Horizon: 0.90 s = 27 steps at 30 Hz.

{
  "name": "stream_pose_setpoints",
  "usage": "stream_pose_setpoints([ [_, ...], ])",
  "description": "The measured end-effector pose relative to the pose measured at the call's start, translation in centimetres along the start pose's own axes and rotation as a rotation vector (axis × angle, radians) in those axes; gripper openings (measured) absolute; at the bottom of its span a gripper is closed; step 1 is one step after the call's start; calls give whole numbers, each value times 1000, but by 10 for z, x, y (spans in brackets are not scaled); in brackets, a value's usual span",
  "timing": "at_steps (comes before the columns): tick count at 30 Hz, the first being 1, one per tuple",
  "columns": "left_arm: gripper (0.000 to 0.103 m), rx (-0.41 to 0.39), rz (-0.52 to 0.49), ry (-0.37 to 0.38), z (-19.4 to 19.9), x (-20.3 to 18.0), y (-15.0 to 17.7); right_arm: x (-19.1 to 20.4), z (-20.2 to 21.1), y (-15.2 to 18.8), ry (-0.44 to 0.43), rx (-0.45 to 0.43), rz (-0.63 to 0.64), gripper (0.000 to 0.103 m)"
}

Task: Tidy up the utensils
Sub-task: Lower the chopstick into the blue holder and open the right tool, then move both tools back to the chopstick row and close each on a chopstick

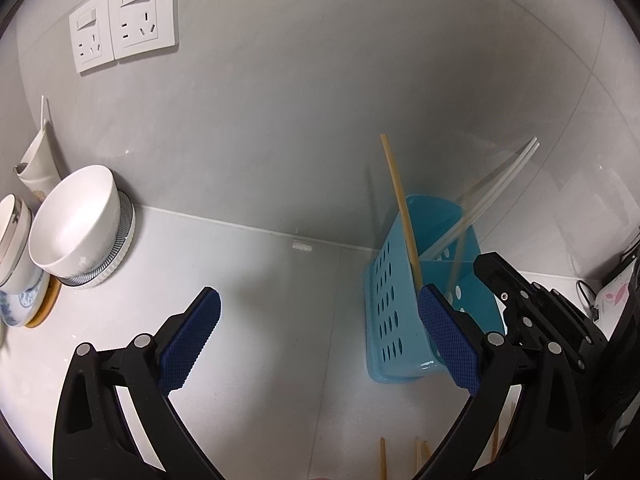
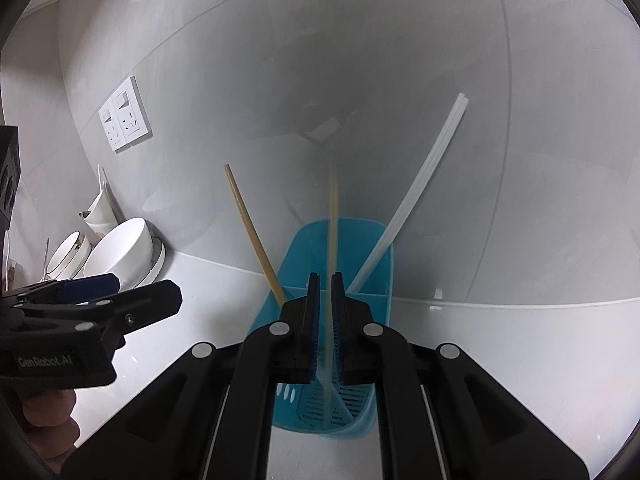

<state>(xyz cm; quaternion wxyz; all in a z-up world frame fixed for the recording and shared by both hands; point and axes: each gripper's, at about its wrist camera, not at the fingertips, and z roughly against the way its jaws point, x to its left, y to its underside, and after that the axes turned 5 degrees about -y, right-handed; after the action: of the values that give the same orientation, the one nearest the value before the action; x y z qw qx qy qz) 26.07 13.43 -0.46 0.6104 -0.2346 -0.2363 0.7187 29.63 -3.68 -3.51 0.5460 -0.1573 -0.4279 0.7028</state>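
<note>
Right gripper: jaws almost together, only a thin slit between the blue pads. It sits directly over the light-blue perforated plastic utensil caddy. A motion-blurred wooden chopstick stands near-vertical in that slit, with its lower end down inside the caddy. Can't tell whether the pads actually pinch it.

Left gripper: jaws wide apart, nothing between them. It hovers over bare white countertop, with the caddy at its 3 o'clock and its right pad overlapping the caddy's near corner in its own view. From the right wrist camera it's at 9 o'clock, with the person's fingers below it.

Caddy stands upright on the counter close to the grey tiled wall. Already in it:
- one plain wooden chopstick, leaning toward 11 o'clock
- a pair of white plastic chopsticks, leaning toward 1 o'clock, side by side and touching

An inner divider is visible, but I can't tell which compartment each one sits in.

Loose wooden chopstick ends lie on the counter at 6 o'clock in the left camera view.

Well apart from the caddy, at 9 o'clock: a tilted white ceramic bowl leaning against stacked dishes. Two white wall sockets sit at 11 o'clock.
</note>
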Motion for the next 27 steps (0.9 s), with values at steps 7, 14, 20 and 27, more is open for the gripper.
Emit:
stream_pose_setpoints([
  [7,97,20,-4,20,8,1,3,-6,25,-2,33,23,-35,55],
  [14,97,35,-24,18,20,-5,16,-21,58,11,100,59,-68,81],
  [20,97,69,-46,35,27,-12,39,-32,89,34,161,86,-87,95],
  [27,97,135,-64,43,23,-19,82,-47,119,81,237,143,-104,95],
])
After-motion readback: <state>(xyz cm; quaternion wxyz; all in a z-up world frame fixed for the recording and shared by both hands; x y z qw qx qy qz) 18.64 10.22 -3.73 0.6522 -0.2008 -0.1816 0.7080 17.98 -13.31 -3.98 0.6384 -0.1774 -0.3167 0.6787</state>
